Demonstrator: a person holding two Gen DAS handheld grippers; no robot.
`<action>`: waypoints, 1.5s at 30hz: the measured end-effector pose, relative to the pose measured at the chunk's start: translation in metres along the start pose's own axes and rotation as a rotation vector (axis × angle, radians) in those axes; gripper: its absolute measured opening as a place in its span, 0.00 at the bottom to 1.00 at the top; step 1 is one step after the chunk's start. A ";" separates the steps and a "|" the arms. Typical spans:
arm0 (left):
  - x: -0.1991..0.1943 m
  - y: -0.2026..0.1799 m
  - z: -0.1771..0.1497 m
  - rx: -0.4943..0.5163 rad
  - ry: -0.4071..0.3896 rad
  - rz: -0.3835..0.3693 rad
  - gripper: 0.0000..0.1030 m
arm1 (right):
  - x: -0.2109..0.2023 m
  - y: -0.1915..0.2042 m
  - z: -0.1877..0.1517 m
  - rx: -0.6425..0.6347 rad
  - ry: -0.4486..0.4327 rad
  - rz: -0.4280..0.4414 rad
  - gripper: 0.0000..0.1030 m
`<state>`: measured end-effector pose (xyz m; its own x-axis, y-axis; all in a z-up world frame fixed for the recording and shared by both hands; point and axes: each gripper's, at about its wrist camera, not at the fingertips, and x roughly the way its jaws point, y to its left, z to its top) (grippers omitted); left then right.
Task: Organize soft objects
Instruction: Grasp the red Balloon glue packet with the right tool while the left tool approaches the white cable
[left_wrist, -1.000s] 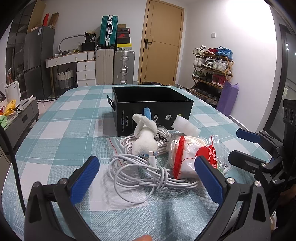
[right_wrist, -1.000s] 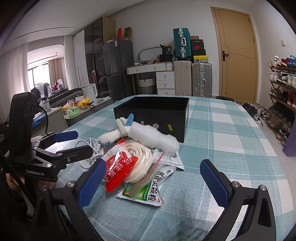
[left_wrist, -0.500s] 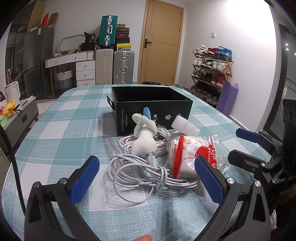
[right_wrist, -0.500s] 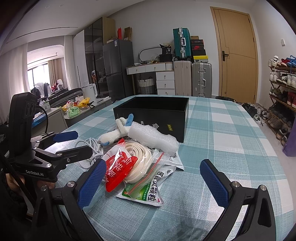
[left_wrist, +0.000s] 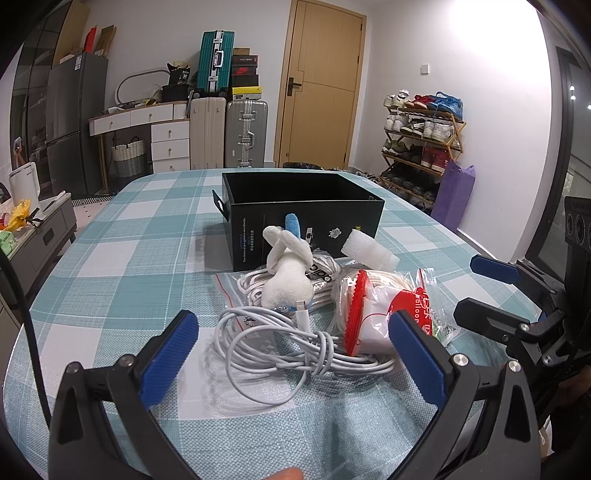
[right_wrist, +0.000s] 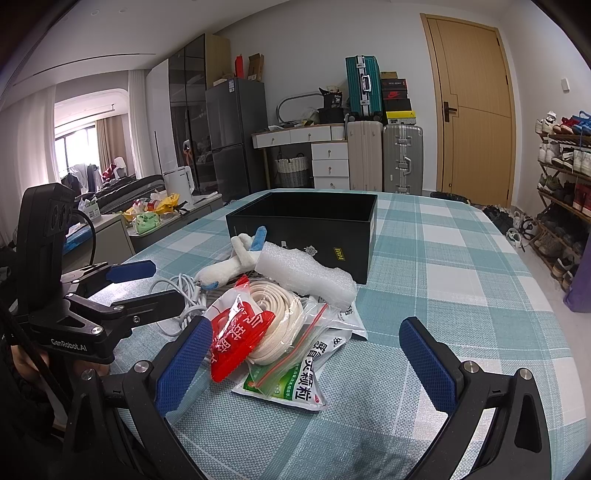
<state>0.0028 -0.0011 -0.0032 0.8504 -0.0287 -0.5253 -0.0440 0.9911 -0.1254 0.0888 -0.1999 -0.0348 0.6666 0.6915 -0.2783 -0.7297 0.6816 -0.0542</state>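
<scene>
White coiled cable on the checked counter, mid-counter before the black box, long axis crosswise between the left gripper fingers, spread and empty; right gripper, likewise released, lies farther.

We see the pile low from its near left, facing the door, and low from its near right, angled toward the fridge. Both views share pile, box and table.
</scene>
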 end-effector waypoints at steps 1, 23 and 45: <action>0.000 0.000 0.000 0.000 0.000 0.001 1.00 | 0.000 0.000 0.000 0.000 0.000 0.000 1.00; 0.001 0.000 0.001 0.000 0.007 0.005 1.00 | 0.005 0.005 -0.001 -0.011 0.016 0.005 1.00; 0.004 0.028 0.006 0.016 0.138 0.027 1.00 | 0.038 0.046 0.008 -0.228 0.139 0.058 0.95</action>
<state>0.0081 0.0270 -0.0041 0.7691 -0.0183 -0.6389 -0.0566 0.9937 -0.0966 0.0818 -0.1405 -0.0403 0.6069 0.6775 -0.4154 -0.7919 0.5596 -0.2443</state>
